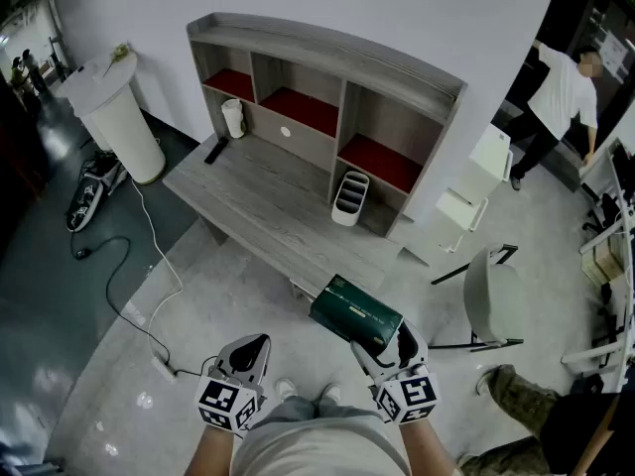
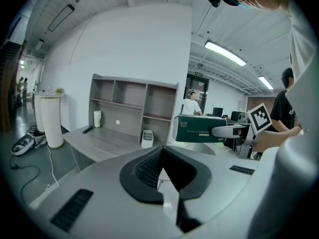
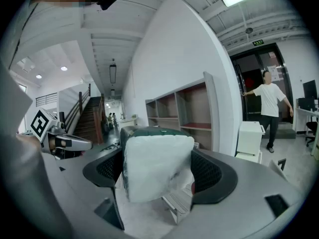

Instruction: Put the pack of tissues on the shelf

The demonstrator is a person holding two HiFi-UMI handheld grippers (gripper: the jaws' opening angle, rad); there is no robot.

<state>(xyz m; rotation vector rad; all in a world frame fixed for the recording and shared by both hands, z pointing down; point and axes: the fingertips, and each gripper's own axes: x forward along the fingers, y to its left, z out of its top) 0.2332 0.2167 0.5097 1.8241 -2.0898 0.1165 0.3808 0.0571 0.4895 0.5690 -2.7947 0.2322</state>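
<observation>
Clamping the pack of tissues (image 1: 354,311) by one end at lower centre, the right tool (image 1: 389,350) may let it sag and slip short of the shelf (image 1: 327,77); the left tool (image 1: 248,350) is closed, empty.

Walls: a plain white wall (image 1: 397,8) behind the furniture.
Floor: glossy pale grey floor (image 1: 89,365), with a white cable (image 1: 159,249) trailing across it.
Furniture: a grey wood worktop (image 1: 258,206) carries the shelf (image 1: 327,43) along its back edge, its compartments lined red. A white round pedestal (image 1: 119,117) stands at its left end, a white cabinet (image 1: 476,181) and a grey chair (image 1: 493,300) to its right.
Light: strip lamps (image 2: 225,53) on the ceiling.
Beyond: a dark doorway (image 3: 249,73) and a staircase (image 3: 82,118).
</observation>
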